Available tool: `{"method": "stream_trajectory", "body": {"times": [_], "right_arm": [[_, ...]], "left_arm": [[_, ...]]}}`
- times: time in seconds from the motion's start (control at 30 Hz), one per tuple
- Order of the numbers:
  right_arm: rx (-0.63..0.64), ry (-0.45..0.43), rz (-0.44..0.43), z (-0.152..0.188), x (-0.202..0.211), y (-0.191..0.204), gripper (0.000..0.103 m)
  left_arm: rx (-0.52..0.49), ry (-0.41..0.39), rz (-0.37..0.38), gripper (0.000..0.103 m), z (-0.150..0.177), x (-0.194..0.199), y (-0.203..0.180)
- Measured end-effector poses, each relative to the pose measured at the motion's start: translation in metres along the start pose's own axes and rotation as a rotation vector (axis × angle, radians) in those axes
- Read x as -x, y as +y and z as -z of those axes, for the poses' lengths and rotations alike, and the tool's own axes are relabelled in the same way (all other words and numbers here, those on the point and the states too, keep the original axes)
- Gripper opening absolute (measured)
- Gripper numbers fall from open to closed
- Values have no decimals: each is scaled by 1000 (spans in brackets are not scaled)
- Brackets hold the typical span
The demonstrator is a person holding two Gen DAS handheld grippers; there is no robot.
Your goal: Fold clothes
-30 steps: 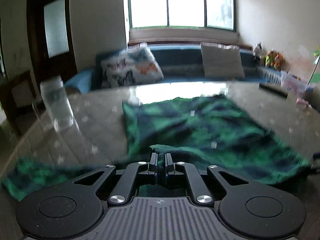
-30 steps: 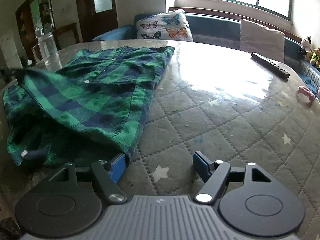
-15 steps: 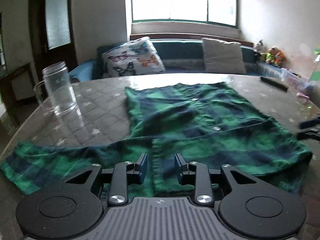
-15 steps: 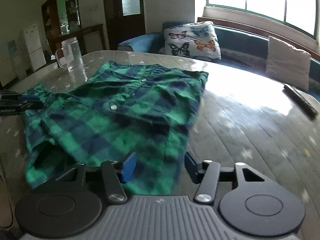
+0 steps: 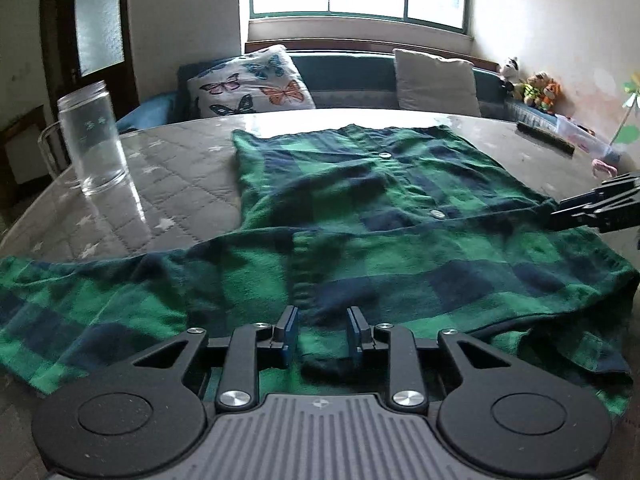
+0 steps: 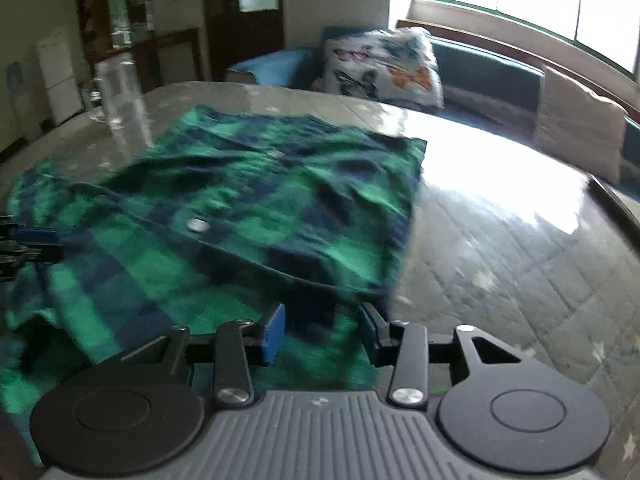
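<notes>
A green and dark blue checked flannel shirt (image 5: 400,216) lies spread on the desk (image 5: 176,168), which has a grey quilted cover with white stars under a shiny clear sheet. The front of the shirt faces up, and its white buttons show along the middle. A sleeve of the shirt stretches out to the left side of the shirt body. The left gripper (image 5: 322,334) is over the near edge of the shirt; its blue-padded fingers stand narrowly apart with a fold of cloth between them, not pressed. The right gripper (image 6: 321,333) is over the right near corner of the shirt, its jaws moderately wide, holding nothing. This view is blurred. Left of the shirt, near the far edge of the desk, stands a clear glass mug (image 5: 94,142). Behind the shirt, beyond the desk, a white butterfly cushion (image 5: 252,84) leans on a dark sofa
</notes>
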State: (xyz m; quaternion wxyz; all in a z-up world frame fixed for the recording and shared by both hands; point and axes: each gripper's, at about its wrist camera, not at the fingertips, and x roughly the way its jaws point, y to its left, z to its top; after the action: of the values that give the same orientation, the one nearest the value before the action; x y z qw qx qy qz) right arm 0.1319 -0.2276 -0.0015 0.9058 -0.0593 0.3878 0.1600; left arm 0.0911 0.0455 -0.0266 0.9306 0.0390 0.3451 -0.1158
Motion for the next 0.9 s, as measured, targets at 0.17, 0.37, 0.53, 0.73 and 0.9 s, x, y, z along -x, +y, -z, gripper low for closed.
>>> {"method": "stream_trajectory", "body": {"times": [0.17, 0.37, 0.53, 0.73, 0.9], "right_arm": [[84, -14, -126, -13, 3, 46, 42], [202, -3, -251, -27, -17, 108, 46], [260, 36, -302, -26, -37, 144, 46], [302, 18, -326, -27, -38, 168, 46], [340, 28, -351, -29, -50, 188, 51]], "left_arm": [[49, -16, -26, 30, 4, 11, 20], [124, -37, -124, 36, 6, 26, 58], [219, -56, -260, 44, 8, 38, 107], [347, -68, -406, 48, 15, 47, 168], [448, -74, -499, 48, 18, 48, 209]]}}
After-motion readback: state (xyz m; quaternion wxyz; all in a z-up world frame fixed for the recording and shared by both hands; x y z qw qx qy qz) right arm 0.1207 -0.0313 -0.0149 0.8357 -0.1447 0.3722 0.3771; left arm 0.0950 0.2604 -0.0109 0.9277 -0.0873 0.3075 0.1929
